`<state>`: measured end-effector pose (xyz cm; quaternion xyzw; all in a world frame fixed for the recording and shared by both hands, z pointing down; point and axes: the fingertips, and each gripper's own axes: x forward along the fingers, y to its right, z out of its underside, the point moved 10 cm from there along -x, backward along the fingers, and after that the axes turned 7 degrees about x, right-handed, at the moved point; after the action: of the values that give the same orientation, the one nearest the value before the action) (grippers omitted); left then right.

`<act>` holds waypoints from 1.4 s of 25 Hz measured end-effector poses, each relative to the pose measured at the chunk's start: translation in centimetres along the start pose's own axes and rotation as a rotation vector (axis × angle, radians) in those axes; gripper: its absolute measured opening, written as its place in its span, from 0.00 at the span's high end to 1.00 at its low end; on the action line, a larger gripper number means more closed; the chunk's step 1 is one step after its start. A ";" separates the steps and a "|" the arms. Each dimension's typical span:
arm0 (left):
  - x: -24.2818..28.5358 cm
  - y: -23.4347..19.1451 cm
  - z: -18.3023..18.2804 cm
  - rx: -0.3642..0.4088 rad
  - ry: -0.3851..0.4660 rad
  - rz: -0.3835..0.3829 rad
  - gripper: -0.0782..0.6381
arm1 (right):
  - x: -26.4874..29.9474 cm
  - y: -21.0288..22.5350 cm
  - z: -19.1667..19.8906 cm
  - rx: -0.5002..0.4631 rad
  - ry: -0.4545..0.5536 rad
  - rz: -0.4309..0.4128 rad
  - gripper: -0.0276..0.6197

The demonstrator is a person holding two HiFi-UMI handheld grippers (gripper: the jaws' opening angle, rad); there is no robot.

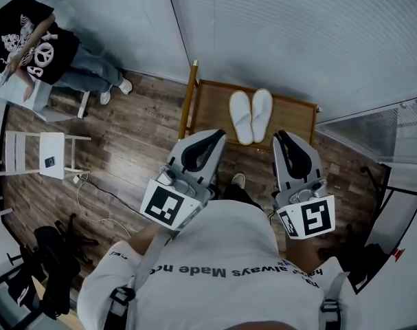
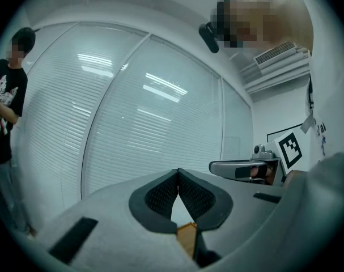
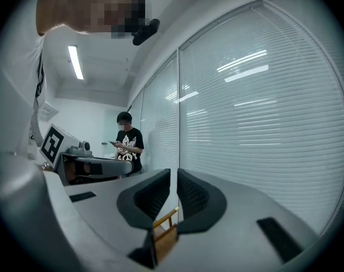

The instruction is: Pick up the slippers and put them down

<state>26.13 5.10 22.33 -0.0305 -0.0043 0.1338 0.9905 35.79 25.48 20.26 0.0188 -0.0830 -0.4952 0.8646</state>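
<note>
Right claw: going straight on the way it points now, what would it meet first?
Most likely the white slatted blind wall: the right claw, shut and empty, points roughly level at it, above the low wooden rack. The wall's distance is unclear.

Pair of white slippers (image 1: 251, 115), upper centre of the frame. Lying flat, side by side and touching, lengthwise up the picture, on a low wooden stand (image 1: 215, 112) beside the blinds.

open air over pair of white fabric slippers (image 1: 251, 115), white slatted blind wall (image 1: 284, 33) close behind; brass-coloured upright post (image 1: 189, 98) on left edge of low wooden platform (image 1: 215, 112)
</note>
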 end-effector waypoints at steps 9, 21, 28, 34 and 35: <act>2.2 -1.7 6.8 -0.041 -0.113 -0.025 0.88 | 3.3 4.0 8.3 0.091 -0.150 0.059 0.84; 7.0 -4.0 19.8 -0.070 -0.189 -0.046 0.88 | 8.4 10.1 24.0 0.186 -0.361 0.163 0.79; 8.9 -4.1 27.5 -0.064 -0.230 -0.043 0.88 | 9.9 12.9 32.8 0.241 -0.408 0.209 0.77; 10.0 -4.2 32.9 -0.051 -0.259 -0.029 0.88 | 11.8 14.8 39.6 0.264 -0.460 0.203 0.73; 10.2 -4.2 33.6 -0.049 -0.262 -0.028 0.88 | 12.2 15.1 40.6 0.268 -0.470 0.202 0.73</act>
<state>36.50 5.77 56.08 -0.0367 -0.1372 0.1225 0.9823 48.12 24.73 63.54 0.0092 -0.3470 -0.3820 0.8565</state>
